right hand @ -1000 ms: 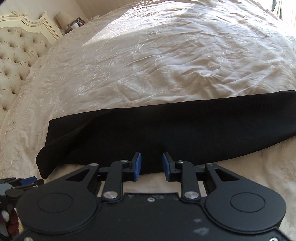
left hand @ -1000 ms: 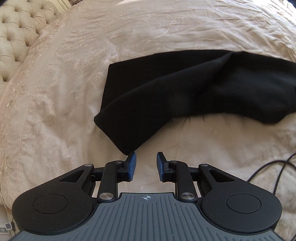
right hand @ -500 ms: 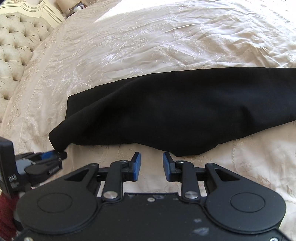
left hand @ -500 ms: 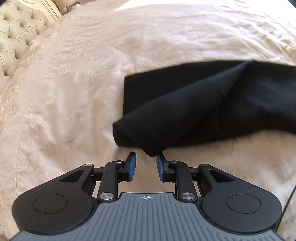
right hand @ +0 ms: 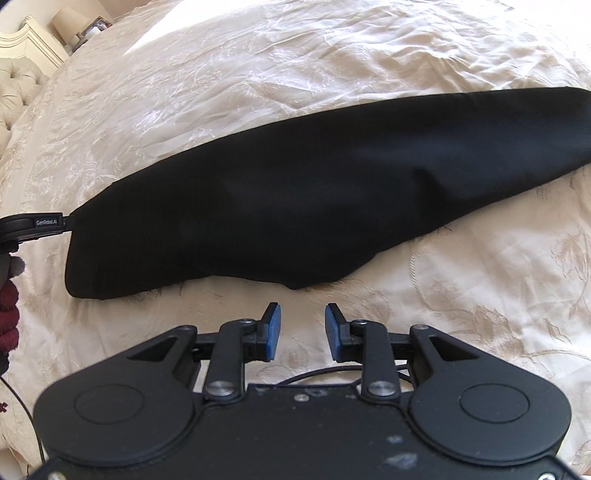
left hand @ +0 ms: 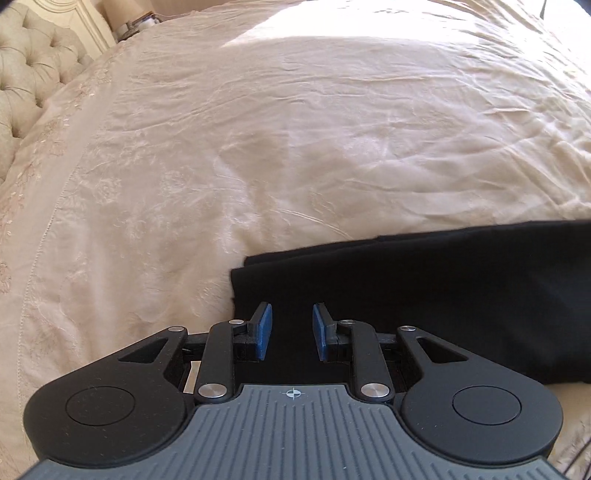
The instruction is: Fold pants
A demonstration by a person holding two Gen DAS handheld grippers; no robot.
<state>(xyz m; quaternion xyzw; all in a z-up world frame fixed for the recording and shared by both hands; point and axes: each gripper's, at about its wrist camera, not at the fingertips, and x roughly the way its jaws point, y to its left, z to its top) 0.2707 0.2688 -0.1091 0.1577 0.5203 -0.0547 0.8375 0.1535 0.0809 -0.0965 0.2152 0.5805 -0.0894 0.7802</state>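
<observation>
Black pants (right hand: pixel 314 199) lie folded lengthwise across a cream bedspread (right hand: pixel 258 74). In the left wrist view the pants (left hand: pixel 443 295) fill the lower right, and my left gripper (left hand: pixel 290 326) is open with its blue pads over the pants' left end, the cloth lying between and under the fingers. In the right wrist view my right gripper (right hand: pixel 303 330) is open and empty, just short of the pants' near edge. The left gripper (right hand: pixel 33 225) shows at the left edge of that view, touching the pants' left end.
A tufted cream headboard (left hand: pixel 26 85) stands at the far left. A bedside table with a lamp (right hand: pixel 74 26) is behind it. A thin black cable (right hand: pixel 325 371) runs under the right gripper. The bedspread (left hand: pixel 295 129) stretches beyond the pants.
The left gripper has moved forward onto the pants' left end, and the raised fold there now lies flatter. The right gripper has drawn back from the pants' near edge. Both stay open.
</observation>
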